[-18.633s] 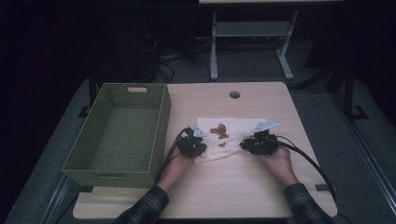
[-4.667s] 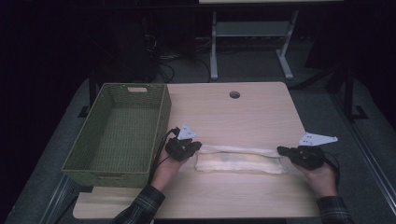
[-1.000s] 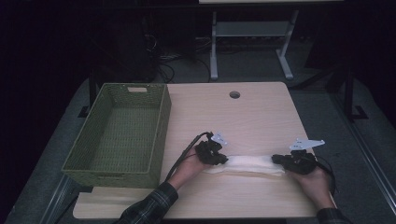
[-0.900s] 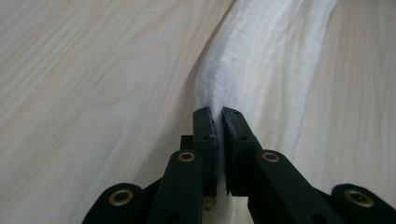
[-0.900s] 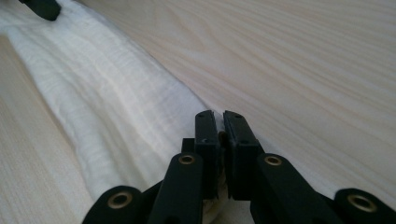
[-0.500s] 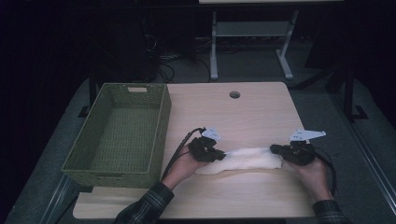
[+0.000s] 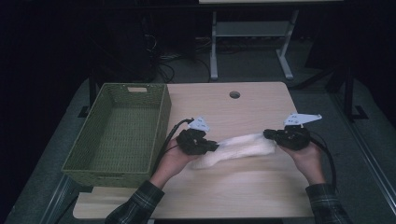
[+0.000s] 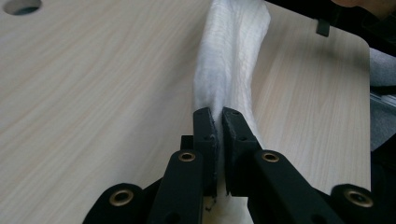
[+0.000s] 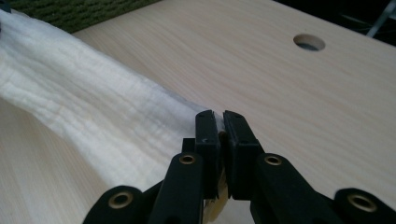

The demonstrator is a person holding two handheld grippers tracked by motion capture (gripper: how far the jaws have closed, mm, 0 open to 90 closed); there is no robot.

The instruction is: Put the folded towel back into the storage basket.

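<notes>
A folded white cloth (image 7: 236,148) hangs between the left tool (image 7: 205,145) and right tool (image 7: 273,135), each clamped on one end. The lift appears to be the step in hand. Next, carry it toward the green woven basket (image 7: 116,135) at the desk's left edge.

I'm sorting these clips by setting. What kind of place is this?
Probably a lab or workshop: a bare wooden table with a cable hole, loose cables and a metal stand on the dark floor behind.

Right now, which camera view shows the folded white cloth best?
The high view: the whole folded white cloth spans from the left claw to the right claw. Each gripper view shows just one pinched end, running away over the table.
</notes>
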